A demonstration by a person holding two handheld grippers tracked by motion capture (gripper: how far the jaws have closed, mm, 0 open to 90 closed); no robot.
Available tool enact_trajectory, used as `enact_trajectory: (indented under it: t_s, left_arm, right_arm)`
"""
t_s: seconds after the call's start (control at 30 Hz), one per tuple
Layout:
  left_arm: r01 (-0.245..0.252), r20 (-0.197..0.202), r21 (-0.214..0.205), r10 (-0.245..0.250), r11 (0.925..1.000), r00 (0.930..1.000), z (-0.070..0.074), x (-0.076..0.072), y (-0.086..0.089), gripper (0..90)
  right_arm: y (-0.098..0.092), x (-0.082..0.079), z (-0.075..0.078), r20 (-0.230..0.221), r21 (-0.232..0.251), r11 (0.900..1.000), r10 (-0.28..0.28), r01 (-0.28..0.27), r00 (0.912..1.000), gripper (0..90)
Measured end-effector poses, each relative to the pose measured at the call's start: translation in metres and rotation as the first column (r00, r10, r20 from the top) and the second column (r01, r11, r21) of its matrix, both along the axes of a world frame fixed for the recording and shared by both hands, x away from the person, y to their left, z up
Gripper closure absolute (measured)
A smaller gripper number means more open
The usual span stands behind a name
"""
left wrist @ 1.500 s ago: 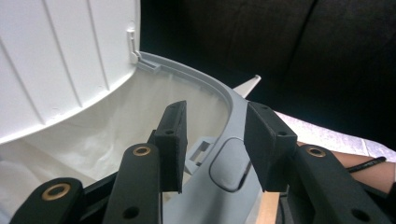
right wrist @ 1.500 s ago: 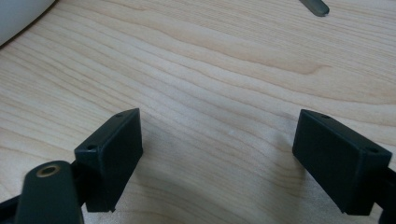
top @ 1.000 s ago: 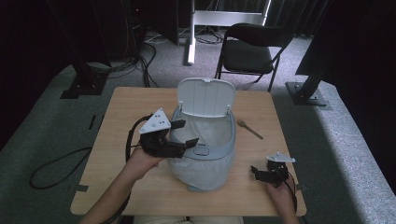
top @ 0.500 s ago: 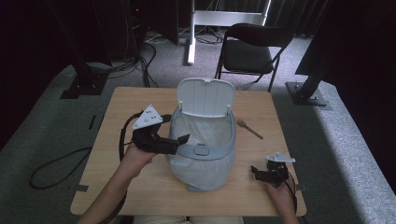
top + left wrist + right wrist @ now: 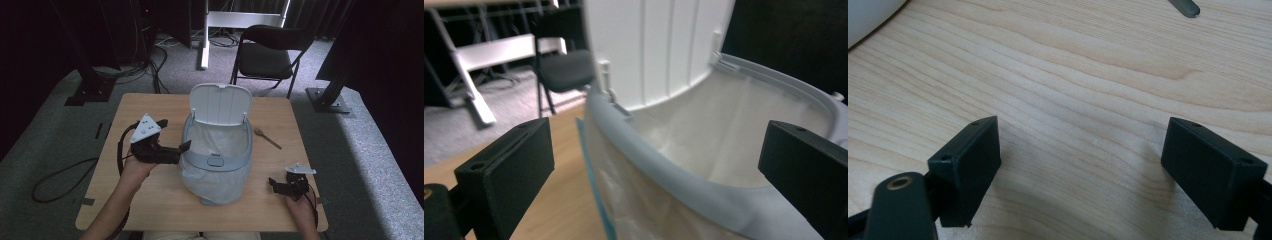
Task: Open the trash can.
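A small bin (image 5: 216, 160) with a grey-blue rim, a pale liner bag and a raised white lid (image 5: 221, 104) stands mid-table. My left gripper (image 5: 181, 151) hovers at the bin's left side, tips pointing at the rim. Its jaws have just been opening and stand open, with nothing pressed between them. Through the left gripper (image 5: 659, 165) I see the rim (image 5: 704, 192) and liner (image 5: 704, 145) close ahead, the lid (image 5: 659, 50) behind. My right gripper (image 5: 274, 184) rests open near the table's front right; the right gripper (image 5: 1098, 165) frames bare wood.
A wooden spoon (image 5: 267, 138) lies right of the bin. The wooden table (image 5: 150, 200) ends just in front of both hands. Behind it stand a black folding chair (image 5: 270, 55) and dark stands, with cables (image 5: 150, 65) on the grey floor.
The left gripper has drawn back leftward and slightly down from over the bin's rim to its left side, its jaws spreading wider. The right gripper has stayed put.
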State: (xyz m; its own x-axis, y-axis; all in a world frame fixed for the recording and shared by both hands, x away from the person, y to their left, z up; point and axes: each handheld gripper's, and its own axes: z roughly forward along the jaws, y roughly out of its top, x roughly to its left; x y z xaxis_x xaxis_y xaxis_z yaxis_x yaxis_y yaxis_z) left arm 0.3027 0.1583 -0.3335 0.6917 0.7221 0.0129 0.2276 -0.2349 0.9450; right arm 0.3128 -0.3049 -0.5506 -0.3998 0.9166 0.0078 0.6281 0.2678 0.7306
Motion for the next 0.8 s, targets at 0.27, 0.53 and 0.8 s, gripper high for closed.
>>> enact_trajectory:
  t_s: [0.27, 0.53, 0.8]
  left_arm:
    - [-0.043, -0.018, 0.007, 0.043, 0.999, 0.9989, -0.012, 0.002, 0.012, 1.6]
    - [-0.065, -0.036, 0.015, 0.066, 0.9978, 0.9972, -0.029, 0.003, 0.023, 1.5]
    - [-0.117, -0.064, 0.015, 0.118, 0.993, 0.991, -0.056, 0.006, 0.045, 1.5]
  right_arm:
    - [0.0, 0.0, 0.0, 0.0, 0.0, 1.0, -0.001, 0.001, 1.0, 15.2]
    - [0.0, 0.0, 0.0, -0.001, 0.001, 1.0, -0.002, 0.002, 1.0, 15.1]
    - [-0.002, 0.001, 0.0, -0.004, 0.0, 0.9999, -0.011, 0.011, 0.9999, 15.0]
